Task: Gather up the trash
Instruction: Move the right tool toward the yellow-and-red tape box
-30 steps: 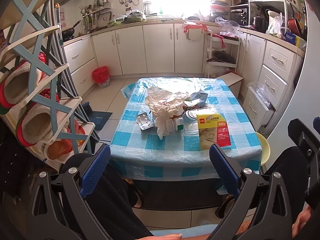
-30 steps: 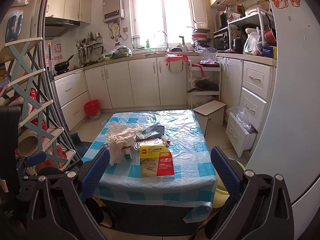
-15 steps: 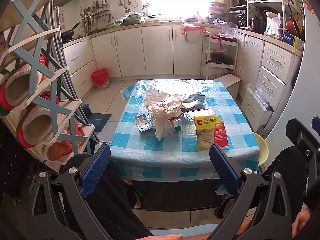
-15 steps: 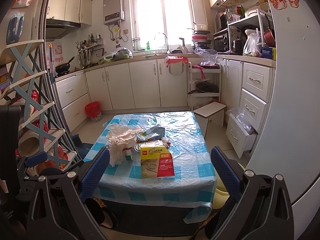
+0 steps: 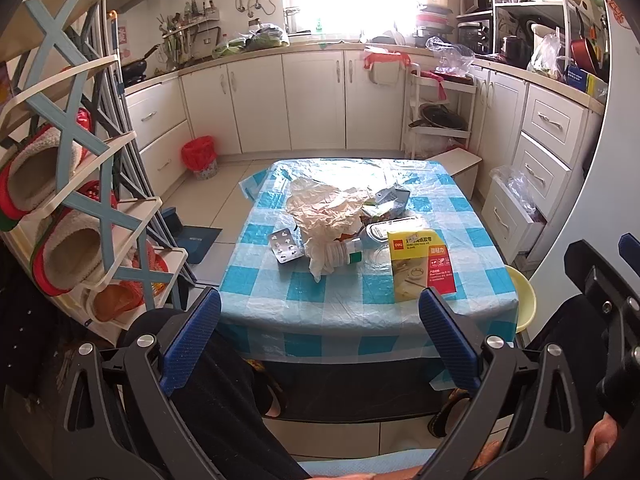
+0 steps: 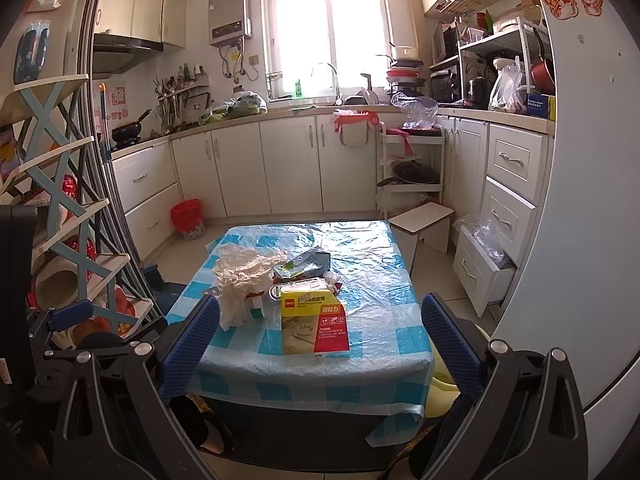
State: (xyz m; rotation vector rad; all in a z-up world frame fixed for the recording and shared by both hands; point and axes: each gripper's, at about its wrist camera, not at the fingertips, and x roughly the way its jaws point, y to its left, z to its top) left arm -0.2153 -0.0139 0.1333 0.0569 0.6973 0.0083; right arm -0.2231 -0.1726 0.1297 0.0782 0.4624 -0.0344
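Two grippers were held low before a small table (image 5: 280, 300) with a blue checked plastic cover; left gripper (image 5: 320, 312) and right gripper (image 6: 320, 316) both had fingers spread wide, holding nothing. Ahead of both, on the table, lay the trash: crumpled paper (image 5: 324, 208), a pill pack (image 5: 285, 246), a yellow-red packet (image 6: 312, 320). Farther ahead left, a red bin (image 6: 186, 216) stood by white cabinets (image 6: 288, 168).

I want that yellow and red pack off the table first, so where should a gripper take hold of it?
Grip the yellow and red pack by its near short edge, coming in low from the front: it lies flat close to the table edge, probably thin enough for the open right gripper.
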